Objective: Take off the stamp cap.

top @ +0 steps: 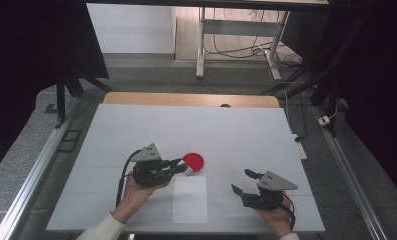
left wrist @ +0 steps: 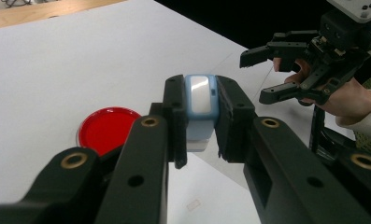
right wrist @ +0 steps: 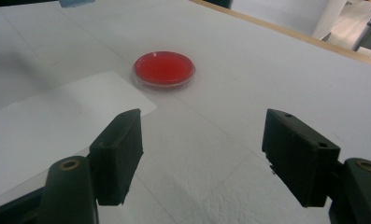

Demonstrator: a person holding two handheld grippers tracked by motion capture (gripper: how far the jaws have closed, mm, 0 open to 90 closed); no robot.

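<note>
At the near edge of the worktop (top: 136,125), two sleeved forearms entered from below. The left hand (top: 136,195) held the left gripper (top: 178,164), its jaws clamped on a small pale blue block (left wrist: 200,100) with a glossy white face, held clear of the surface. The right hand (top: 276,217) held the right gripper (top: 243,181) near the near right corner; its jaws stood wide apart with nothing between them, as the right gripper view confirmed.

Between the two grippers, a white paper sheet (top: 190,199) lay flat, reaching almost to the near edge. Just beyond its far left corner sat a round red dish (top: 193,161) with a clear rim, resting flat and close to the tips of the left gripper. The blue block was just beside the dish, on the side nearer the paper.

The worktop was covered in white sheeting with faint seam lines; a bare wooden strip (top: 191,99) showed along its far edge. Metal rails (top: 31,170) ran along both sides. Beyond lay grey flooring, a white table frame (top: 202,45) with loose cables (top: 236,50), and dark curtaining (top: 31,50) on either side.
</note>
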